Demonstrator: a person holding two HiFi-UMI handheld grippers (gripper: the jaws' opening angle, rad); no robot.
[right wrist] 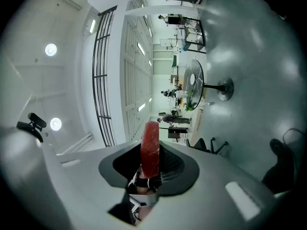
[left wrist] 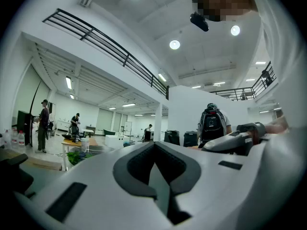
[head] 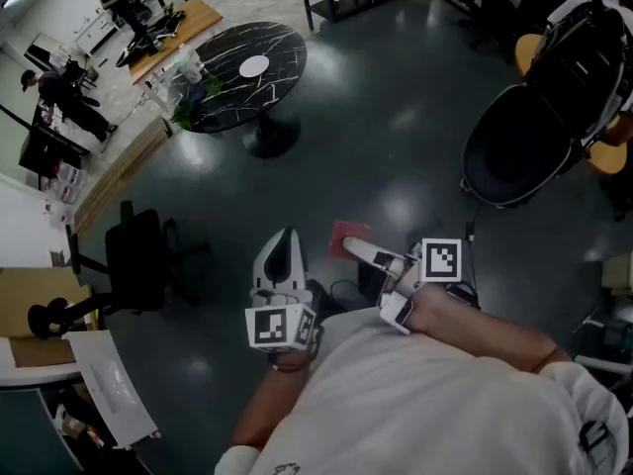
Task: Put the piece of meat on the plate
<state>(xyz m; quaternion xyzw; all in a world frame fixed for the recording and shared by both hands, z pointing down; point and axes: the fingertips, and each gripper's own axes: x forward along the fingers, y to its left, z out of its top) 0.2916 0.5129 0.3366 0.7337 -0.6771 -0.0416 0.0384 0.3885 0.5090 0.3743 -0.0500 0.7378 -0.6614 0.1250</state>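
Observation:
A flat red piece of meat [head: 346,236] sticks out from my right gripper [head: 358,249], held over the dark floor at waist height. In the right gripper view the meat [right wrist: 150,145] stands on edge between the two jaws, and the gripper [right wrist: 149,153] is shut on it. My left gripper [head: 285,241] hangs just left of it, level, with its jaws closed together and nothing between them [left wrist: 156,163]. No plate shows clearly; a small white round thing [head: 254,65] lies on a far table.
A round black marble table [head: 223,87] stands far ahead on the left. A black office chair [head: 138,257] and a desk [head: 35,310] are at the left, and a large black chair [head: 524,142] at the right. People work at benches at the far left [head: 59,92].

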